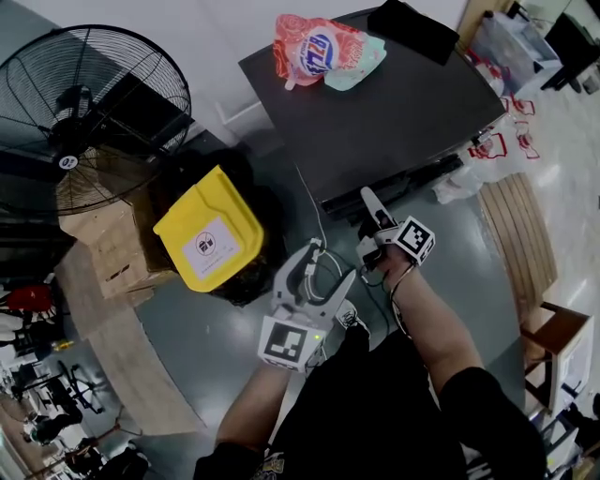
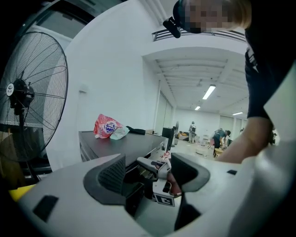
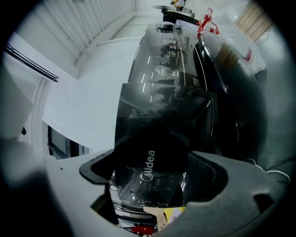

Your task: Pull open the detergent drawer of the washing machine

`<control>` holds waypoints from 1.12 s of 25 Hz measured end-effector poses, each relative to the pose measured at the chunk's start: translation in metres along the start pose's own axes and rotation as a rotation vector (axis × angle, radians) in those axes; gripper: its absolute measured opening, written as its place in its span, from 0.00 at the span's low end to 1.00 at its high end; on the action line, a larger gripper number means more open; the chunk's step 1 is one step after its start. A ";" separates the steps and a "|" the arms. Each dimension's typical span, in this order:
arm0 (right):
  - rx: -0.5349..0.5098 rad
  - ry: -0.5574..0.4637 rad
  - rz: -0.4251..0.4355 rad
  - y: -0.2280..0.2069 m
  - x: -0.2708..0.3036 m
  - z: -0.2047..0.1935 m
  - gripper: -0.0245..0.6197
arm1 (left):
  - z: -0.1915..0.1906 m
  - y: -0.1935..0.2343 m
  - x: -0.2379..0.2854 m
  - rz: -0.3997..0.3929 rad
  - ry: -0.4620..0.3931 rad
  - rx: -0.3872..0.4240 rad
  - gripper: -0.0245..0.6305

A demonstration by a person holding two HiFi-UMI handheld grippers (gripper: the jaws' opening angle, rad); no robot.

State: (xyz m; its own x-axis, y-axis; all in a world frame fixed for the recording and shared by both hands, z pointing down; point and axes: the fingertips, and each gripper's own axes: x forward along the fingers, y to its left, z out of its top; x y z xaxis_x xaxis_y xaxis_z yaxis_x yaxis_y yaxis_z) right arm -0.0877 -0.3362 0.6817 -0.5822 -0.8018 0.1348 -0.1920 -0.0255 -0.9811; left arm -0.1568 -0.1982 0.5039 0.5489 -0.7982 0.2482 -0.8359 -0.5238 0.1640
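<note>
The dark washing machine (image 1: 394,103) stands ahead of me, seen from above. My right gripper (image 1: 372,217) reaches to its front edge. In the right gripper view, the glossy black detergent drawer front (image 3: 150,139), with a white logo, fills the gap of the right gripper (image 3: 150,178), and both jaws lie against its sides. My left gripper (image 1: 314,272) hangs lower and nearer to me, open and holding nothing. Through the left gripper (image 2: 148,173) I see the right gripper (image 2: 159,169) at the machine's front (image 2: 120,143).
A red and white detergent bag (image 1: 323,52) and a black cloth (image 1: 412,28) lie on the machine's top. To the left stand a large fan (image 1: 84,103), a yellow bin lid (image 1: 208,230) and cardboard boxes (image 1: 108,244). A wooden bench (image 1: 516,234) is at the right.
</note>
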 end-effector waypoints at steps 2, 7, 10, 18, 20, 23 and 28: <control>-0.008 -0.010 0.000 -0.001 0.000 0.001 0.78 | -0.002 0.001 -0.002 -0.001 0.016 -0.004 0.47; -0.005 -0.010 -0.001 0.000 -0.002 -0.001 0.77 | -0.005 0.000 -0.009 0.004 0.000 0.001 0.47; -0.006 -0.003 -0.001 0.000 -0.006 -0.004 0.77 | -0.004 -0.003 -0.015 0.006 0.000 -0.011 0.47; -0.010 -0.007 -0.007 -0.003 -0.027 -0.008 0.76 | -0.008 -0.015 -0.023 0.002 -0.011 -0.022 0.47; -0.012 -0.012 -0.003 -0.004 -0.033 -0.008 0.76 | -0.011 -0.019 -0.025 -0.004 -0.026 -0.012 0.47; -0.005 -0.021 -0.008 -0.007 -0.046 -0.008 0.76 | -0.011 -0.027 -0.027 -0.020 -0.015 -0.022 0.47; -0.004 -0.031 0.009 -0.010 -0.070 -0.009 0.76 | -0.015 -0.039 -0.032 -0.037 -0.024 -0.020 0.47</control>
State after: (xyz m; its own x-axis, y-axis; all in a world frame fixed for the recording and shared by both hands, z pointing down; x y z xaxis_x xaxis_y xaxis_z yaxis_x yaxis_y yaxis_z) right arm -0.0518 -0.2742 0.6832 -0.5592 -0.8201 0.1213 -0.1902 -0.0156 -0.9816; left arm -0.1413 -0.1481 0.5037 0.5787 -0.7857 0.2184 -0.8149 -0.5469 0.1920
